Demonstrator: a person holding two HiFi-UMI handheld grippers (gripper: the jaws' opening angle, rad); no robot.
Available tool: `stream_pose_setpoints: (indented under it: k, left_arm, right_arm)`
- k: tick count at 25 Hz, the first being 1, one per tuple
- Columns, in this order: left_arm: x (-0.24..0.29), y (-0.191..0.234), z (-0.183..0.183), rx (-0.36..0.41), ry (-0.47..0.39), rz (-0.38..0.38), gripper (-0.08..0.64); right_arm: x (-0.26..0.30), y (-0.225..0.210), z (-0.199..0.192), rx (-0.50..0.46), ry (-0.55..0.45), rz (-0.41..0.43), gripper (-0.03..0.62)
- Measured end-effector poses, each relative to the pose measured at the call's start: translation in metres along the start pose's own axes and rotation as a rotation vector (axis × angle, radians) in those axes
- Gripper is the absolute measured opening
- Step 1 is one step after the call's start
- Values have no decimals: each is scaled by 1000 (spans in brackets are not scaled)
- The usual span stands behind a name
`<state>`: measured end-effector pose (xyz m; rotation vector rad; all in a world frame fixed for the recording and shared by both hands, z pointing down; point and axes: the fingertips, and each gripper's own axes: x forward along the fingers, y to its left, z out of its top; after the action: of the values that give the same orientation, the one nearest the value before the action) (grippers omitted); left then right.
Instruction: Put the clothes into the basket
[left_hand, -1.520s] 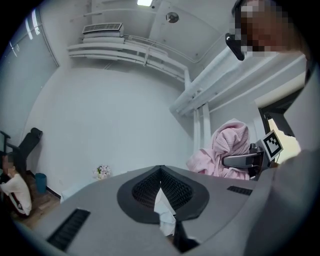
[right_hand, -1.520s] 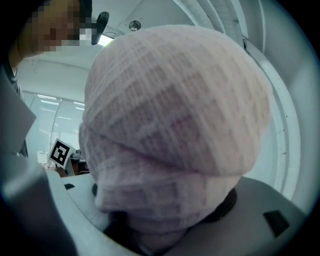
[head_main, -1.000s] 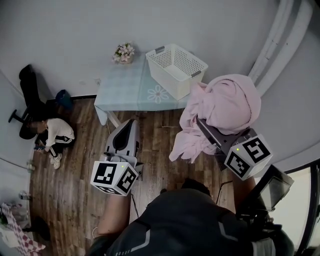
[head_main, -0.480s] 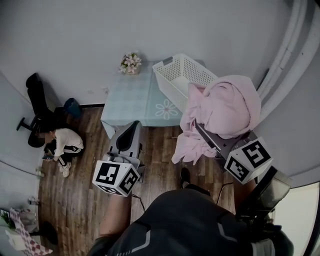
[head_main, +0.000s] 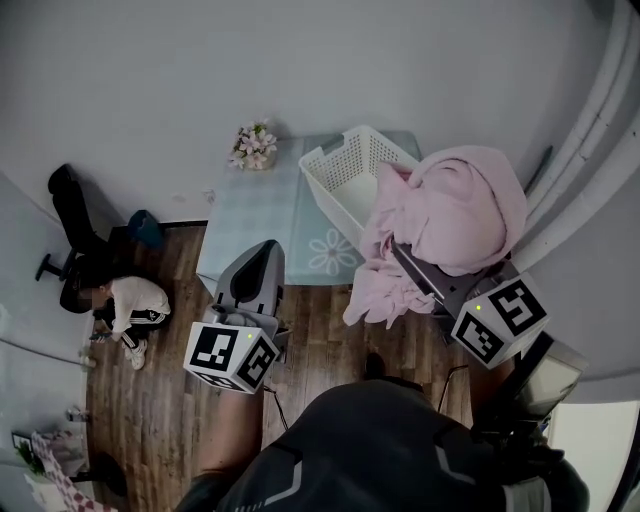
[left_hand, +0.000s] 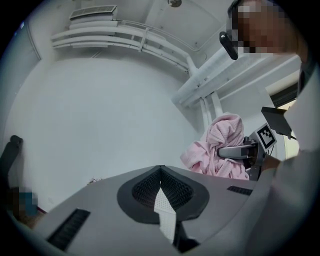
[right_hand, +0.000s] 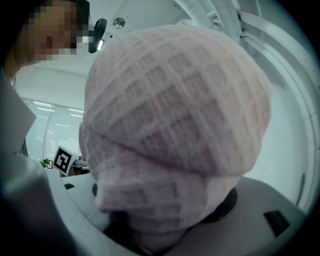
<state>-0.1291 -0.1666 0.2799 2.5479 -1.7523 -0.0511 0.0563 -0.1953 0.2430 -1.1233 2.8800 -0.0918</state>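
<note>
A bulky pink garment (head_main: 455, 205) hangs bunched over my right gripper (head_main: 405, 255), which is shut on it; the cloth hides the fingertips. In the right gripper view the pink garment (right_hand: 175, 110) fills nearly the whole picture. The white slatted basket (head_main: 345, 185) stands empty on a pale blue table (head_main: 265, 205), and the bundle overlaps its right rim from above. My left gripper (head_main: 262, 250) is shut and empty, held lower left of the basket above the wooden floor. From the left gripper (left_hand: 160, 171), the garment (left_hand: 220, 150) shows at the right.
A small pot of flowers (head_main: 252, 145) sits at the table's far left corner. A person (head_main: 130, 305) crouches on the floor at the left, near a dark office chair (head_main: 70, 215). A white wall runs behind the table.
The table and basket have shifted right and nearer in the head view. The pink bundle now overlaps the basket's right rim. Both grippers keep their states.
</note>
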Motion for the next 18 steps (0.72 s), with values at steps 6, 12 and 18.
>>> stream_pose_setpoints:
  k: [6, 12, 18]
  left_arm:
    - [3, -4, -4, 9, 9, -12, 2]
    - [7, -5, -5, 20, 22, -26, 2]
    - [9, -11, -4, 26, 39, -65, 2]
  right_arm:
    - [-3, 1, 4, -2, -16, -6, 345]
    - [-3, 3, 8, -1, -16, -4, 345]
    - [-5, 0, 10, 25, -18, -36, 345]
